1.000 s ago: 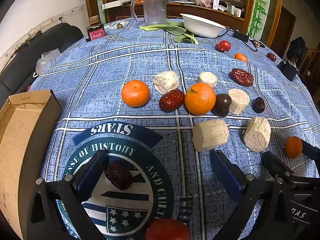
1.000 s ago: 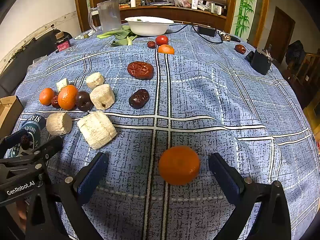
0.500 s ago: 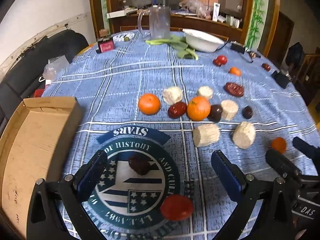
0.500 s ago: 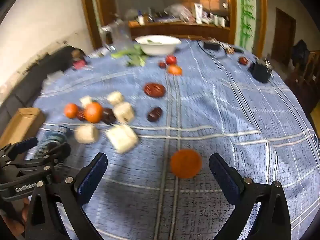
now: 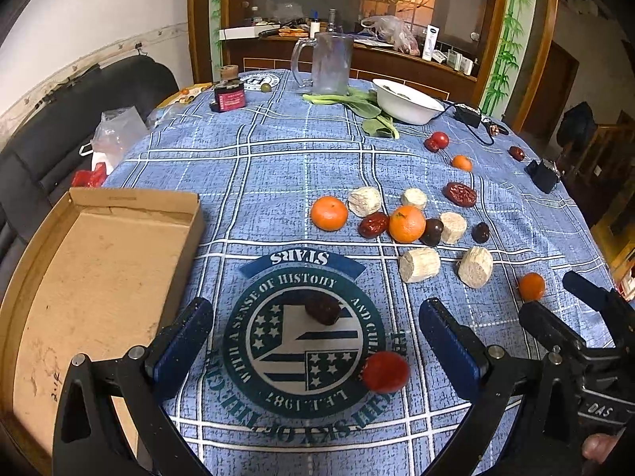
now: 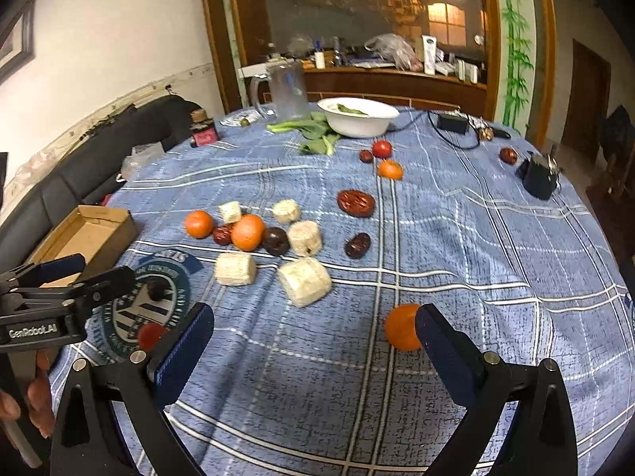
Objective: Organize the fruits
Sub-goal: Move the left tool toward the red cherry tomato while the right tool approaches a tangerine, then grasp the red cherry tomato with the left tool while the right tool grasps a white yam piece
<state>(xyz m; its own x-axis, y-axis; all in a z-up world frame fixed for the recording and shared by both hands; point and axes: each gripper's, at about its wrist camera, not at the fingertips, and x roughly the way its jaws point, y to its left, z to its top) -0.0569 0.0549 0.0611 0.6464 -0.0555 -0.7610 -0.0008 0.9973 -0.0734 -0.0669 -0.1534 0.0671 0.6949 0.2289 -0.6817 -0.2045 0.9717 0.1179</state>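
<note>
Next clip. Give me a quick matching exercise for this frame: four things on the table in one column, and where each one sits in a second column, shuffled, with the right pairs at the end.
Things
1. dark dried date
2. white bowl
3. cardboard box
4. small orange

Places
A. at the table's left edge, open side up
B. on the round printed emblem of the tablecloth
C. at the far side, beside the leafy greens
D. right against the inner face of the right gripper right-hand finger

Pairs: 1-B, 2-C, 3-A, 4-D
</note>
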